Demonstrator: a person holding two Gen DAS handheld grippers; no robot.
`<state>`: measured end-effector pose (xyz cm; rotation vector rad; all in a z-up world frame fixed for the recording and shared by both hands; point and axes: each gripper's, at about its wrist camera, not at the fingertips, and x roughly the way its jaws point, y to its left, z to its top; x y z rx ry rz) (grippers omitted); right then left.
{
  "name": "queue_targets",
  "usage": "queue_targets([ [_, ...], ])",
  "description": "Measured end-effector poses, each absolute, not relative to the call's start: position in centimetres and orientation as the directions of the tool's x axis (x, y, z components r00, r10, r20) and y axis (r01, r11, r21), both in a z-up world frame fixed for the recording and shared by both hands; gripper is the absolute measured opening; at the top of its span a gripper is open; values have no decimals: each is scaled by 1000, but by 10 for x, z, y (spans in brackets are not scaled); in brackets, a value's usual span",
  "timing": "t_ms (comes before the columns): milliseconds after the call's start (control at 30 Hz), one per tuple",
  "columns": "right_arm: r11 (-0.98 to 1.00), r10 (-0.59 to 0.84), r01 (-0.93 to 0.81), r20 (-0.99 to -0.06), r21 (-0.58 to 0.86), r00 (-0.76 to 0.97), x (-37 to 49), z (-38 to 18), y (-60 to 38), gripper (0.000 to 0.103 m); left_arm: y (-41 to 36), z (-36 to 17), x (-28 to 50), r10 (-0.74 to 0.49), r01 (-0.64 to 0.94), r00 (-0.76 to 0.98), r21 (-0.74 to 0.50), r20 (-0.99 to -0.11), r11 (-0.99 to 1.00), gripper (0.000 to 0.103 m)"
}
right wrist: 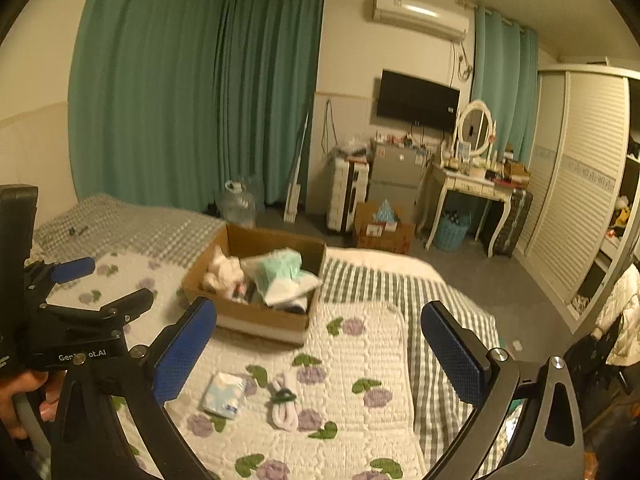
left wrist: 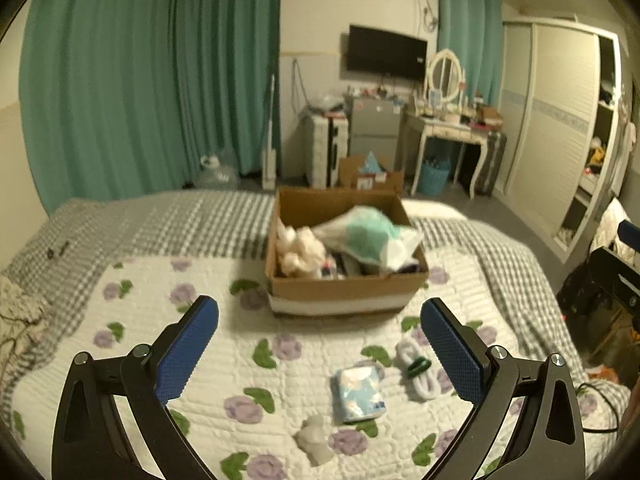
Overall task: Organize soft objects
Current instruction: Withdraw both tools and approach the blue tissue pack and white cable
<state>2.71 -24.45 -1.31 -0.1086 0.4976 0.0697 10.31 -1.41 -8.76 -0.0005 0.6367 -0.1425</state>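
Hovering both claws over the bed, I have nothing in either one: the left claw [left wrist: 320, 340] stands wide, its blue pads far apart and empty, and the right claw [right wrist: 318, 342] is spread just as wide, also holding nothing.

I take the box [left wrist: 344, 284] as my landmark. It sits on the quilt [left wrist: 168, 344] and already holds a cream plush [left wrist: 298, 250] at its left side and a mint-and-white bag [left wrist: 372, 240] heaped toward its right. On the near side of the box, well apart from it, three soft things lie loose: a tissue pack [left wrist: 359, 394], a white sock roll [left wrist: 416, 368] bound with a green tie just to the pack's right, and a small pale toy [left wrist: 316, 438] nearer to me than the pack.

I judge the sorting partly done, and the step in hand is choosing the next pick. The tissue pack lies almost centred between the left pads, so I would lower that claw, close across the pack's short width, then carry it to the box. The pack will squash, so a gentle squeeze should do.
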Motion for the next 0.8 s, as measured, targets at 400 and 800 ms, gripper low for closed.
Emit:
queue_targets([
  [400,991,44,-112,-643,-66,765,81,-99,-253,83,-38,-163,139,-125,145,679,-35,-723,989,99],
  [800,990,70,-143,-791,-22,607,122,-187,-244,81,-63,-233,152,-136,204,540,-27,-830,979,93],
])
